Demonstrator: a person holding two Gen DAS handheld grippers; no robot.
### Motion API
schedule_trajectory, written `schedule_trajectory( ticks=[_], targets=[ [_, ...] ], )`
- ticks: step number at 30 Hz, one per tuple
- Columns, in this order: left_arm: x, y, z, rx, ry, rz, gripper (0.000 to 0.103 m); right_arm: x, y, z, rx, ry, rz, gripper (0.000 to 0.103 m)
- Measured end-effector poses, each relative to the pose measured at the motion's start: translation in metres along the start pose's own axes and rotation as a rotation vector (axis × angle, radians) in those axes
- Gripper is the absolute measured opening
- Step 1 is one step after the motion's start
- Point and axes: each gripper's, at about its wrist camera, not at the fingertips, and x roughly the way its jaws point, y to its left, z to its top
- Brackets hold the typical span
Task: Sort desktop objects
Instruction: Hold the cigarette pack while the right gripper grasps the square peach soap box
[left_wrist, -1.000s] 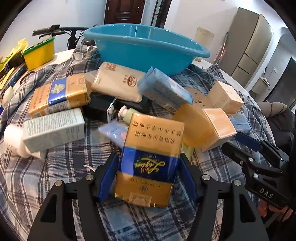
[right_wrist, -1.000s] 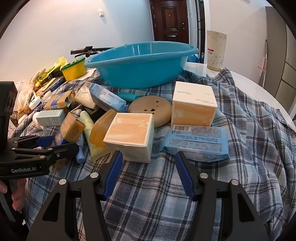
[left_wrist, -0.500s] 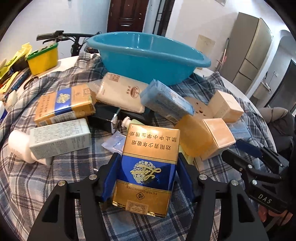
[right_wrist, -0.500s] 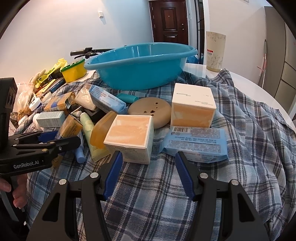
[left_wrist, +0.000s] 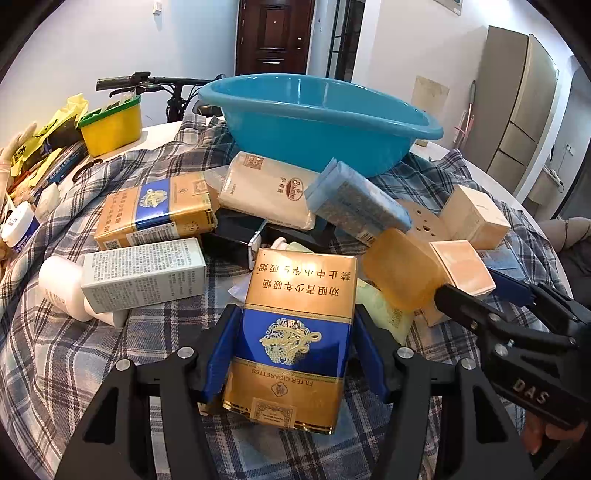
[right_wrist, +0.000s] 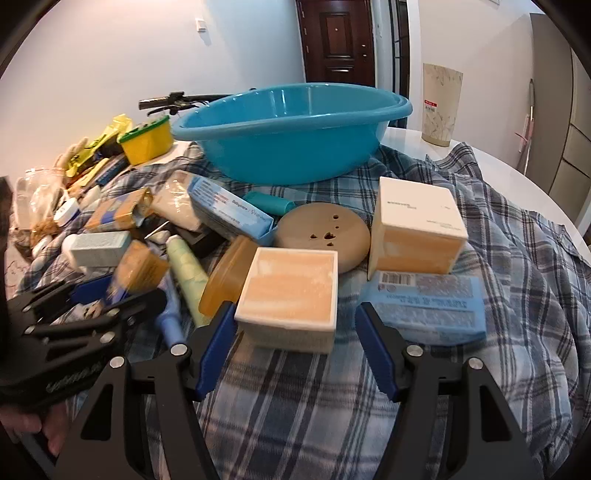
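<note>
- Two grippers up front. Your left gripper (left_wrist: 295, 354) is clamped on the gold-and-blue cigarette pack (left_wrist: 295, 332), pads pressed to both sides; pack is tilted, above the plaid cloth (left_wrist: 55, 369) on the table.
- Your right gripper (right_wrist: 295, 347) has its jaws apart w/ nothing between them; they've just been widening. Peach-topped white box (right_wrist: 288, 295) sits just ahead, left pad beside its corner.
- Blue wipes pack (right_wrist: 424, 306) lies right of that box.
- Blue basin (right_wrist: 291, 136) sits at the far side, behind the pile.
</note>
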Motion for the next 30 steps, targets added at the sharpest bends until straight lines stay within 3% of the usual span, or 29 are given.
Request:
schedule_trajectory(
  ticks=[17, 20, 30],
  targets=[
    [0.001, 0.0, 0.001, -0.004, -0.003, -0.005, 0.063, 0.026, 0.005, 0.008, 0.002, 0.04, -0.043, 0.065],
    [0.0, 0.0, 0.001, -0.004, -0.004, -0.005, 0.063, 0.026, 0.005, 0.008, -0.004, 0.04, -0.043, 0.053],
    [-0.001, 0.002, 0.001, -0.007, -0.008, -0.002, 0.063, 0.011, 0.006, -0.003, -0.069, 0.067, 0.01, 0.051]
  ],
)
